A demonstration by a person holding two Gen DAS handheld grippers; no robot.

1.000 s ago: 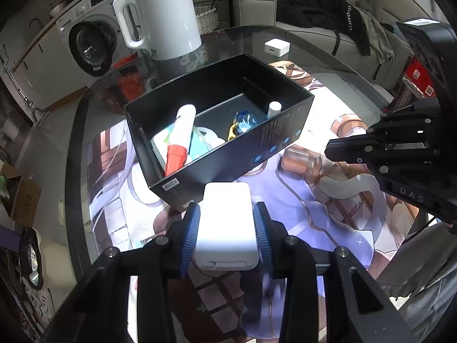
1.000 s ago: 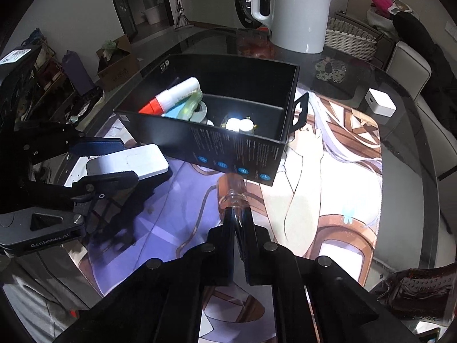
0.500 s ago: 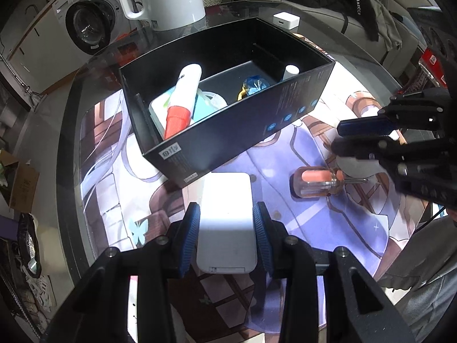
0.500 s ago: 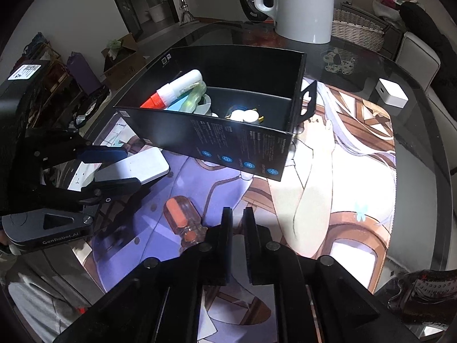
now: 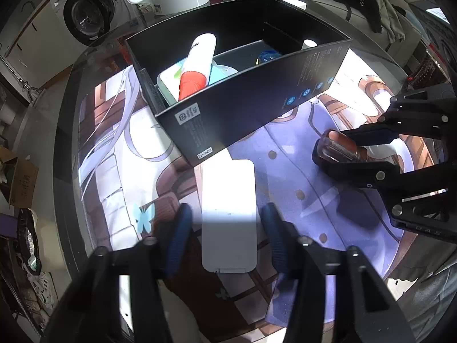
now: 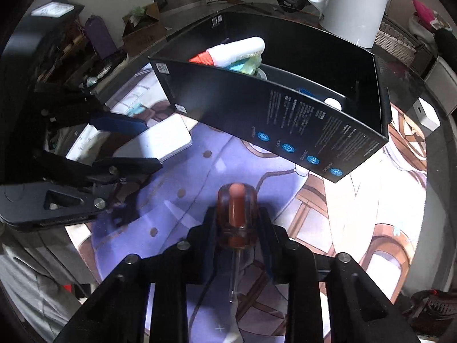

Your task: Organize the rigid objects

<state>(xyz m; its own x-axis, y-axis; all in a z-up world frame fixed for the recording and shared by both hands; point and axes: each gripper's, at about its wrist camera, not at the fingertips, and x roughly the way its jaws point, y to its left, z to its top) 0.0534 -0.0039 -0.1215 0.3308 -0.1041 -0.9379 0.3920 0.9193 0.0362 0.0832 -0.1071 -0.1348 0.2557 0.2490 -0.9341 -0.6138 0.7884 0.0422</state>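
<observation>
- The right claw (image 6: 237,223) grips the screwdriver (image 6: 235,217) by its clear handle at lower centre of its view; lift the blade clear of the printed mat (image 6: 182,188) before swinging toward the black box (image 6: 300,125).
- The left claw (image 5: 224,231) is open, straddling the white slab (image 5: 228,214) on the tabletop, pads not touching.
- The box's tall near wall blocks a flat approach; I'd go over its rim, where room shows beside the tube (image 5: 197,65).

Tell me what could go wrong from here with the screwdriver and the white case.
The right gripper holds the screwdriver only by its handle, so it may pivot or slip when lifted. Its shaft could catch the black box wall. The left gripper stands open around the white case, which lies loose close by.
</observation>
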